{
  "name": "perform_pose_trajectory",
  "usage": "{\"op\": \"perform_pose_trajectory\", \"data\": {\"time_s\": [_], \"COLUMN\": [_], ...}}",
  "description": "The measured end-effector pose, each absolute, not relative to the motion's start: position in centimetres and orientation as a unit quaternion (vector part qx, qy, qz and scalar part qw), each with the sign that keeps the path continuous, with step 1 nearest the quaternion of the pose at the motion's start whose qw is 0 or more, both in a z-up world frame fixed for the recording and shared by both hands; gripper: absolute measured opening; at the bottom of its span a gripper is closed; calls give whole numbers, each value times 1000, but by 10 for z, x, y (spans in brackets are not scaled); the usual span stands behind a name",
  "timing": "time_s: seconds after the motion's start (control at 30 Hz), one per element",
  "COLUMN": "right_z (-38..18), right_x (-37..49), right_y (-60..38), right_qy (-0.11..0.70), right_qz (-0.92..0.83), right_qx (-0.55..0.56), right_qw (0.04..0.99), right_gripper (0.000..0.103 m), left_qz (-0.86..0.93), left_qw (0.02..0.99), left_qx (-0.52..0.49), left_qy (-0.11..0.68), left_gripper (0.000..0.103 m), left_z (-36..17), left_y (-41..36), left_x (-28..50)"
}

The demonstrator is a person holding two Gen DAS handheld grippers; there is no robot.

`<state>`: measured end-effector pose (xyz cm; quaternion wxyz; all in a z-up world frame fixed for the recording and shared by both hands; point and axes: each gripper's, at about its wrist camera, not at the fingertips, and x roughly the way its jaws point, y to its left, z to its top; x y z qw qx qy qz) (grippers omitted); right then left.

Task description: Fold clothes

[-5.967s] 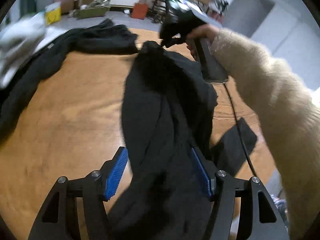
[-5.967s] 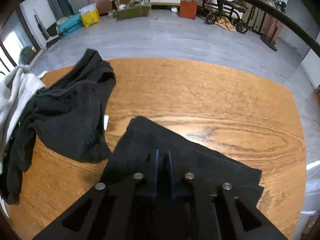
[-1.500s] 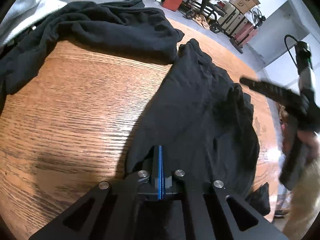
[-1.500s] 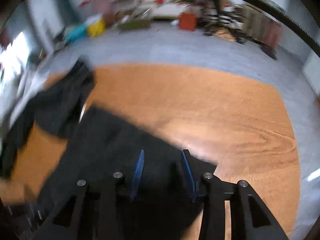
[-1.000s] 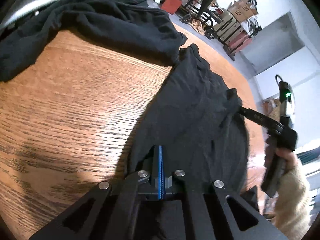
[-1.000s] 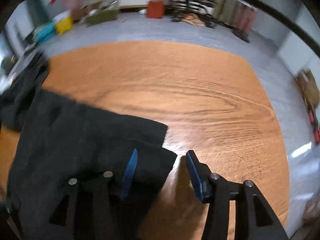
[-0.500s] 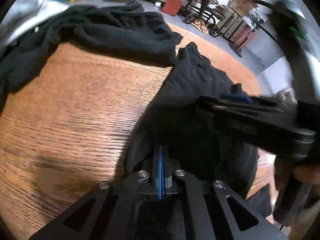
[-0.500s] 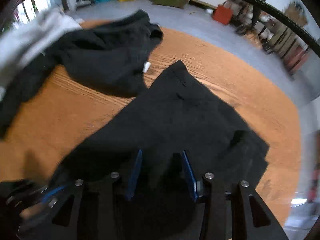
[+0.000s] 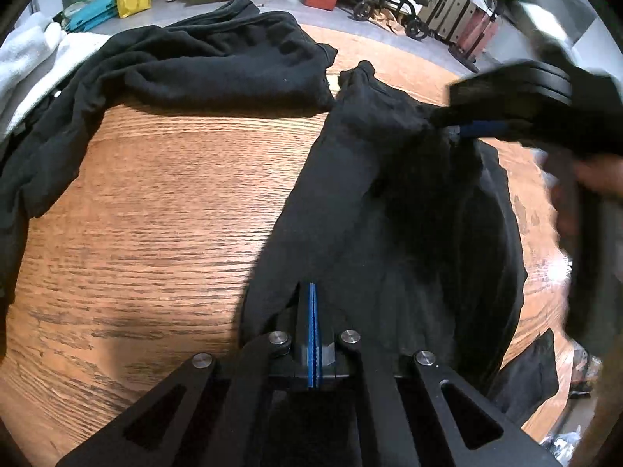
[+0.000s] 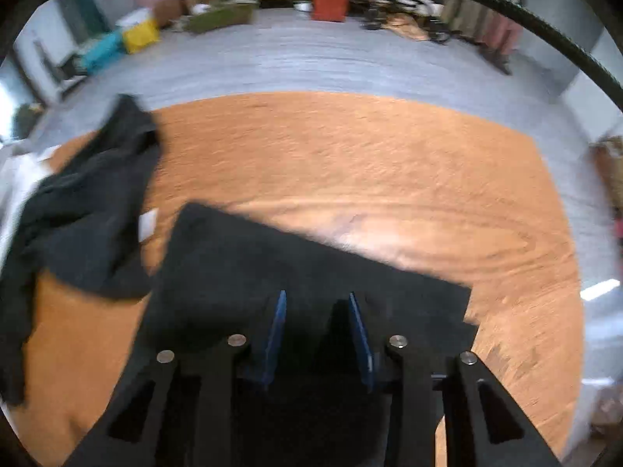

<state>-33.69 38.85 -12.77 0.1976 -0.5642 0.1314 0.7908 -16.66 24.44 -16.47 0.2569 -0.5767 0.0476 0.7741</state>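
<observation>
A: Left to right. A white towel (image 9: 27, 50) sits at 10 o'clock in the left wrist view, with a black sweatshirt (image 9: 187, 66) heaped beside it at 11. The black garment (image 9: 389, 210) being folded runs from 6 toward 1 across the wooden table (image 9: 163, 210).

B: Handling?

A: Soft and limp, likely light. It will sag and bunch wherever it isn't held, so take it by hems or corners, not mid-panel.

B: Claws?

A: The left gripper (image 9: 312, 330) has its pads pressed flat together on the near hem. The right gripper (image 10: 317, 330) is parted narrowly over cloth, and its grip is unclear.

B: Versus half a second back?

A: The right gripper swung from mid-garment out to 2 o'clock, lifting a fold.
</observation>
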Motion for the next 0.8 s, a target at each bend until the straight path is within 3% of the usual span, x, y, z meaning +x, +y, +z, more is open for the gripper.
{"op": "perform_pose_trajectory", "data": {"time_s": [0.23,0.43,0.5,0.6,0.63,0.67,0.7,0.73,0.77,0.8], "right_z": [-144,-138,-126,-99,-91,-91,-92,-92,-92,-92], "right_x": [-291,-290,-280,-246,-229,-197,-165,-133,-101,-70], "right_y": [405,440,450,432,421,400,379,358,337,316], "right_qy": [70,43,76,128,135,121,107,94,80,66], "right_qz": [751,751,762,805,817,825,833,840,847,853], "right_qx": [-624,-594,-574,-544,-535,-531,-527,-522,-517,-512], "right_qw": [202,287,291,201,168,149,130,111,92,72], "right_gripper": [36,46,44,52,63,74,76,80,84,84], "left_qz": [769,781,787,797,797,794,792,789,789,792], "left_qw": [265,256,246,236,237,233,232,231,233,237], "left_qx": [-580,-569,-565,-556,-556,-560,-564,-567,-565,-559], "left_qy": [39,35,32,15,-3,-28,-42,-54,-62,-62], "left_gripper": [3,3,3,4,8,24,37,61,67,67], "left_z": [-167,-158,-149,-122,-114,-106,-102,-99,-94,-92], "left_y": [238,225,214,182,169,154,145,136,127,129], "left_x": [-171,-160,-151,-137,-131,-126,-119,-112,-100,-91]}}
